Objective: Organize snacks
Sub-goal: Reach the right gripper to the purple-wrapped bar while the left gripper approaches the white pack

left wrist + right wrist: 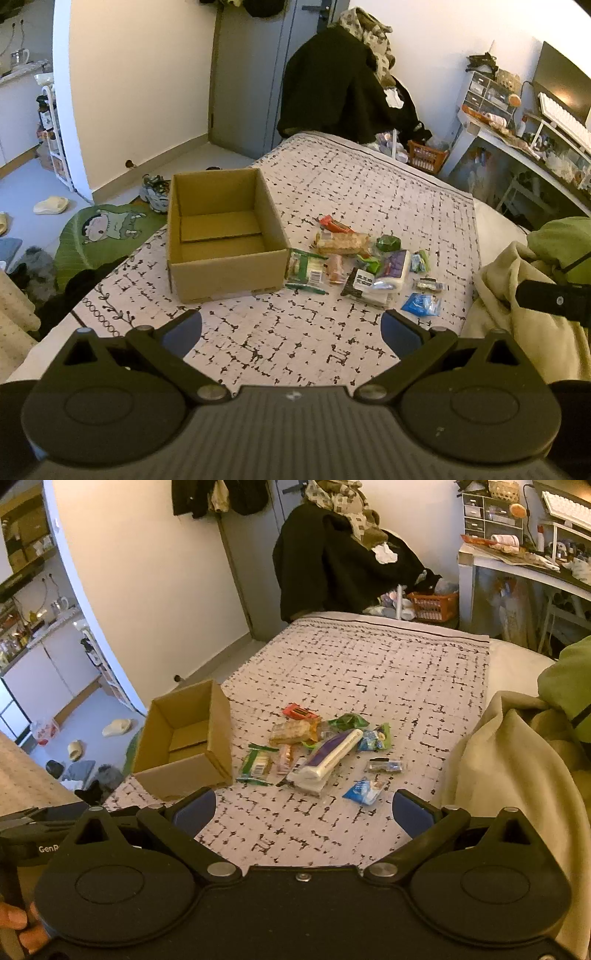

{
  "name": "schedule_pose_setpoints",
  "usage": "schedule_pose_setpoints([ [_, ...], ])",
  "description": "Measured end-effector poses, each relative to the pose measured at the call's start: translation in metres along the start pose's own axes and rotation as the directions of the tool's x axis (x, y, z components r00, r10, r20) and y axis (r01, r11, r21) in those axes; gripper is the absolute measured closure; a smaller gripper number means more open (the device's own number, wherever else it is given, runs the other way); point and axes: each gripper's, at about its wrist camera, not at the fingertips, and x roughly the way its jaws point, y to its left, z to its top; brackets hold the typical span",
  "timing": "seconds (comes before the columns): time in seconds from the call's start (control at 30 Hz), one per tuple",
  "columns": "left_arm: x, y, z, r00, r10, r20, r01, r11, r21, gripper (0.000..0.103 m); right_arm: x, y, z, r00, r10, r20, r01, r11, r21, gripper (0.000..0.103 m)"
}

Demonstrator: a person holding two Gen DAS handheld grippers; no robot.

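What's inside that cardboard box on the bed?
No snacks show inside the cardboard box, only its folded bottom flaps. The near wall hides a strip of floor. The snacks lie beside it on the bedspread.

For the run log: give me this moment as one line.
stage: start, nothing grasped | left gripper: open, hovering | right gripper: open, hovering | cardboard box: empty | snacks: piled on bedspread, right of box

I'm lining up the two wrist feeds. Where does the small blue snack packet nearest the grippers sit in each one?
Left wrist: the blue packet lies right of centre, the nearest item of the snack pile, just beyond the left gripper's right fingertip.
Right wrist: the packet lies just right of centre, between the open fingers of the right gripper.
Shared landmark: the cardboard box, left of the pile in both.
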Motion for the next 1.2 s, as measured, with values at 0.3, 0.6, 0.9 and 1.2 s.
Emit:
schedule_pose_setpoints([
  [0.3,0.029,-0.004,0.009,0.999,-0.012,-0.034,0.011,1.0,-0.007,0.001,0.025,-0.006,0.016,0.999,-0.031,-0.045,0.032,0.999,0.011,0.001],
  [0.6,0.065,-0.006,0.012,0.996,-0.028,-0.08,0.026,0.999,-0.022,0.003,0.065,-0.025,0.031,0.993,-0.083,-0.084,0.093,0.988,0.123,0.008],
  [0.9,0.104,0.0,0.019,0.993,-0.059,-0.098,0.053,0.997,-0.061,0.009,0.112,-0.046,0.032,0.983,-0.051,-0.178,0.091,0.969,0.229,0.018],
  [1.2,0.145,-0.011,0.024,0.987,-0.108,-0.116,0.097,0.99,-0.102,0.028,0.148,-0.069,0.039,0.973,0.007,-0.229,0.065,0.949,0.308,0.03],
])
